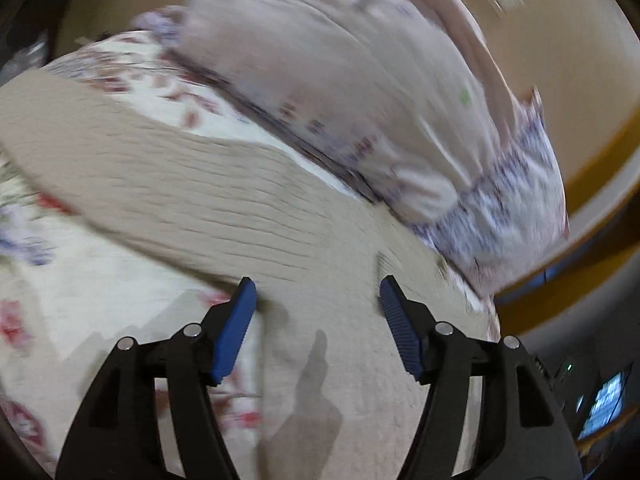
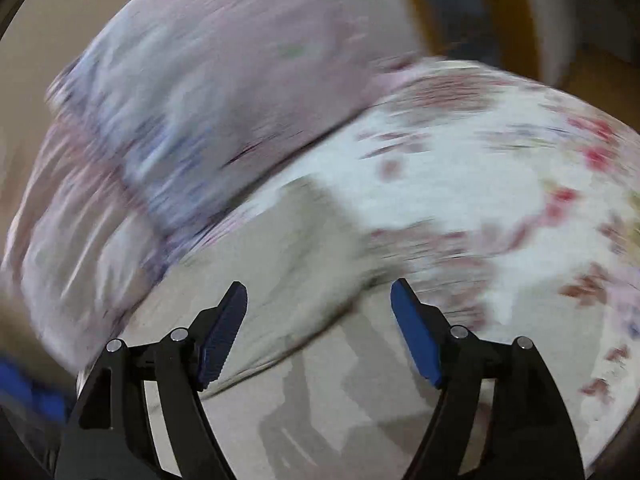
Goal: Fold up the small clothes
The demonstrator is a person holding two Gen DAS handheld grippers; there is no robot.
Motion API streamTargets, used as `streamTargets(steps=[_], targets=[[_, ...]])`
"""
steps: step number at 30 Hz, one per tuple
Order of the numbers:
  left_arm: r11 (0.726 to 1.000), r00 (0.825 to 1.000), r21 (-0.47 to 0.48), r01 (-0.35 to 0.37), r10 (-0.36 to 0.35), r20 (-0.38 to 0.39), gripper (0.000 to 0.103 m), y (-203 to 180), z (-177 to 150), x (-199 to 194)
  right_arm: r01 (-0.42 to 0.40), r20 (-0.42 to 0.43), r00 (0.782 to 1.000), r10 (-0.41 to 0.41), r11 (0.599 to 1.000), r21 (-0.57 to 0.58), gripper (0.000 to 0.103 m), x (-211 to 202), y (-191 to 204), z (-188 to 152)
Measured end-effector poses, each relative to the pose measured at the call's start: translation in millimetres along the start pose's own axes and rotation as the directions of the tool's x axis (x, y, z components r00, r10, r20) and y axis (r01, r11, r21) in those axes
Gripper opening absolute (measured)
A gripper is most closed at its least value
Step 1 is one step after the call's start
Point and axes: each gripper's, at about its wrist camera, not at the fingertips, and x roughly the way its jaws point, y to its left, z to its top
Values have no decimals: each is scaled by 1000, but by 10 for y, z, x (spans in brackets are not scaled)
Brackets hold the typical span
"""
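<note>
A beige ribbed knit garment (image 1: 192, 200) lies spread over a white bedspread with red flowers (image 1: 80, 312). My left gripper (image 1: 316, 292) hovers above the garment's near part with its blue pads apart and nothing between them. In the right wrist view the same beige garment (image 2: 288, 264) lies below my right gripper (image 2: 318, 296), which also stands open and empty. Both views are blurred by motion.
A pinkish pillow with a blue-patterned border (image 1: 360, 100) lies at the head of the bed, also seen as the pillow (image 2: 180, 100) at upper left. A beige wall and wooden bed frame (image 1: 592, 184) run behind it. The floral bedspread (image 2: 500, 200) stretches to the right.
</note>
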Motion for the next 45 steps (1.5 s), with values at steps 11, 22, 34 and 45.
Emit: streamTargets(steps=[11, 22, 34, 45], targets=[[938, 993, -345, -23, 62, 101, 64, 925, 221, -408, -71, -230, 973, -20, 922, -382, 85, 633, 886, -454], [856, 977, -515, -45, 145, 155, 50, 1374, 576, -443, -159, -283, 956, 77, 947, -278, 85, 551, 702, -436], [896, 970, -443, -32, 135, 203, 6, 1208, 809, -541, -214, -291, 947, 134, 940, -264, 85, 522, 657, -416], [997, 993, -10, 73, -72, 95, 6, -631, 604, 126, -258, -278, 944, 180, 924, -280, 85, 391, 647, -396]])
